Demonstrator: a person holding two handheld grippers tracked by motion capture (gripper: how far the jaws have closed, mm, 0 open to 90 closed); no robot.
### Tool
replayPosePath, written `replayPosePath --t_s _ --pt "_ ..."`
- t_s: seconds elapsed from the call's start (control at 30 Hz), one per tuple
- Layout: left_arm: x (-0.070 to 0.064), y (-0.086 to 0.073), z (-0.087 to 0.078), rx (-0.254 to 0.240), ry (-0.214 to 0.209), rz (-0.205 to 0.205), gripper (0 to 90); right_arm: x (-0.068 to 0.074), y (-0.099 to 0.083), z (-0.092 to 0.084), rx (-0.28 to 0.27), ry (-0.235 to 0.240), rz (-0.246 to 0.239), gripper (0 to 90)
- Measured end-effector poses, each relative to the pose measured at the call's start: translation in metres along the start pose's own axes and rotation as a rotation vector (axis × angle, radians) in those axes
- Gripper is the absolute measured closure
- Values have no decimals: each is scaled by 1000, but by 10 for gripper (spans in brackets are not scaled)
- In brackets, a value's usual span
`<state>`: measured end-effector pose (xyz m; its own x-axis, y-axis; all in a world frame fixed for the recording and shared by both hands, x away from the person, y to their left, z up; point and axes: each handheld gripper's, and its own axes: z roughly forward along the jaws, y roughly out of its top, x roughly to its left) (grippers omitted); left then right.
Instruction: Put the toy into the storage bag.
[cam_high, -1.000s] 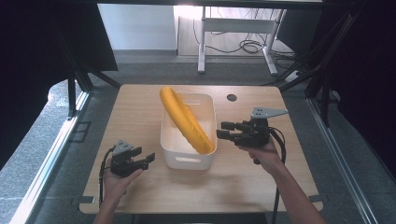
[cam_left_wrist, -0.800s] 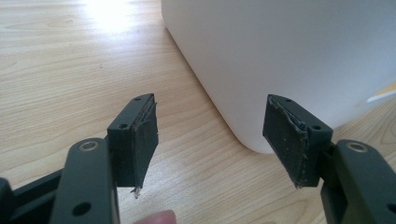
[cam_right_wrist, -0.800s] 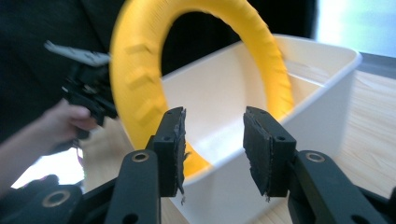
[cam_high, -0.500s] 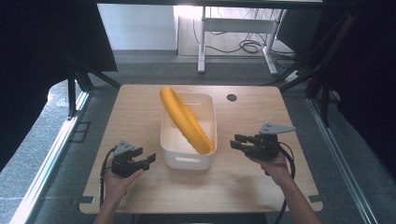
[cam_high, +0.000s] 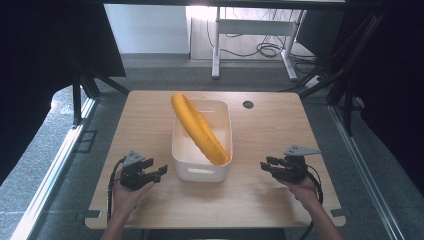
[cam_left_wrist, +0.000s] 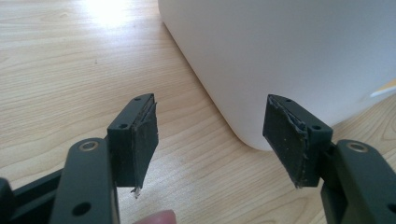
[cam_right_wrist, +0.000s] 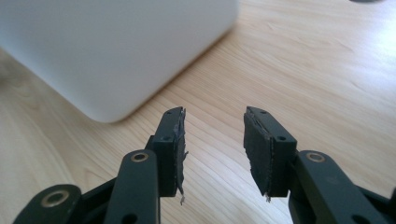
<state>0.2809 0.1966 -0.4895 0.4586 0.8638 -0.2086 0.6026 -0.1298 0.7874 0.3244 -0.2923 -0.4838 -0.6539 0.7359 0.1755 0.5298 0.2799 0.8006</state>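
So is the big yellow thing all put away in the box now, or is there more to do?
Looks nearly done. The long yellow thing lies slanted in the white bin, one end poking over the far rim. Nothing is in hand: the left gripper and right gripper sit low over the wooden table on either side of the bin, jaws apart and empty. Perhaps only tucking that end in is left.
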Motion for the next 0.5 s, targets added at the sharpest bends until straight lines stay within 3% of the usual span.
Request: replayPosePath --t_s 0.2,0.5 --pt "1 0 2 4 0 2 358 -8 -6 1 14 -27 22 572" --pt "0 1 2 3 -2 6 358 -8 -6 -1 -3 -27 12 539"
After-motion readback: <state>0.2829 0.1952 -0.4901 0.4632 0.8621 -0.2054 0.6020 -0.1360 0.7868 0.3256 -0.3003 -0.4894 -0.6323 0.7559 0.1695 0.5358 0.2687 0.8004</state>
